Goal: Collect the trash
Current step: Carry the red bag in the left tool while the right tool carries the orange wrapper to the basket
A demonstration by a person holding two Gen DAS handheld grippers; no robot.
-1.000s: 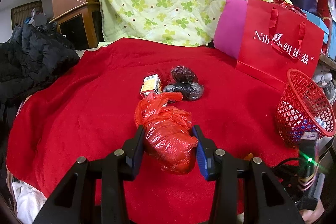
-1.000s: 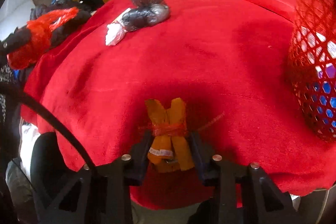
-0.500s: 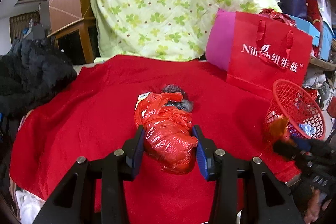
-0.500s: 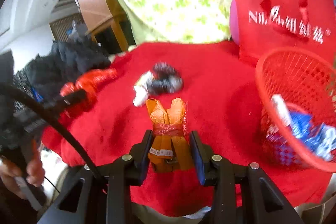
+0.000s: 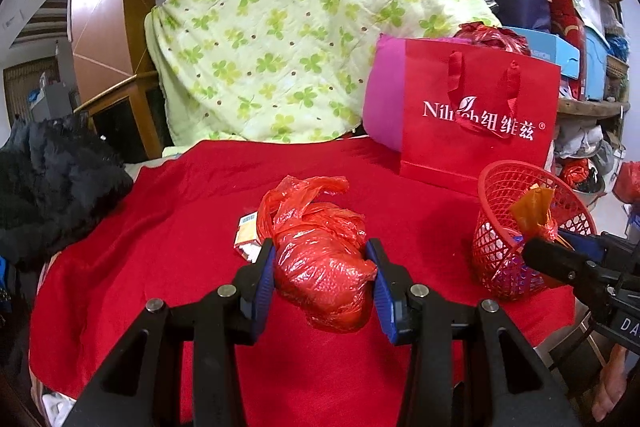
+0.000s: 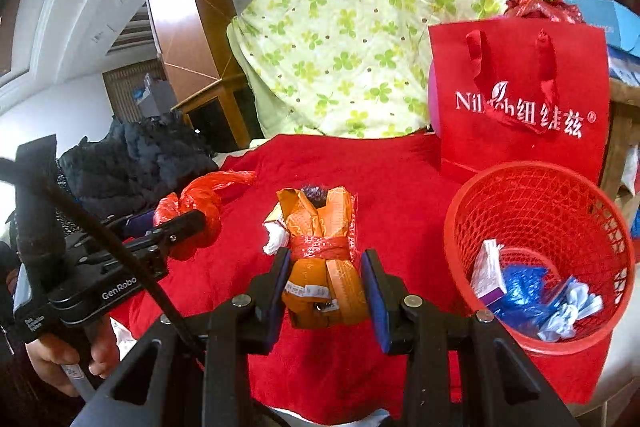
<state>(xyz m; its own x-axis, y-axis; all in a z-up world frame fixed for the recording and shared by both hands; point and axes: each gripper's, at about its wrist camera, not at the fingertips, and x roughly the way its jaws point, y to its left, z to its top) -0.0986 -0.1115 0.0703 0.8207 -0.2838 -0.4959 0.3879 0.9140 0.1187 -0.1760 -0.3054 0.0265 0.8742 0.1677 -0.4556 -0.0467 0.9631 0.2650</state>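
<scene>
Left gripper [image 5: 320, 267] fingers clenched on a crumpled red plastic bag [image 5: 320, 267], held above the red-cloth bench [image 5: 160, 247]. Right gripper [image 6: 325, 279] fingers clamp an orange wrapper bundle [image 6: 324, 267] tied with red string, white printed label unreadable. Left gripper body [image 6: 92, 283] reads "GenRobo". Small orange-white box [image 5: 247, 229] lies just behind the red bag. Red mesh basket [image 6: 536, 187] at right holds blue and white wrappers. Behind it, red gift bag [image 5: 480, 119] printed "Nil..h 纽维兹". Green clover quilt [image 5: 288, 43] farthest.
</scene>
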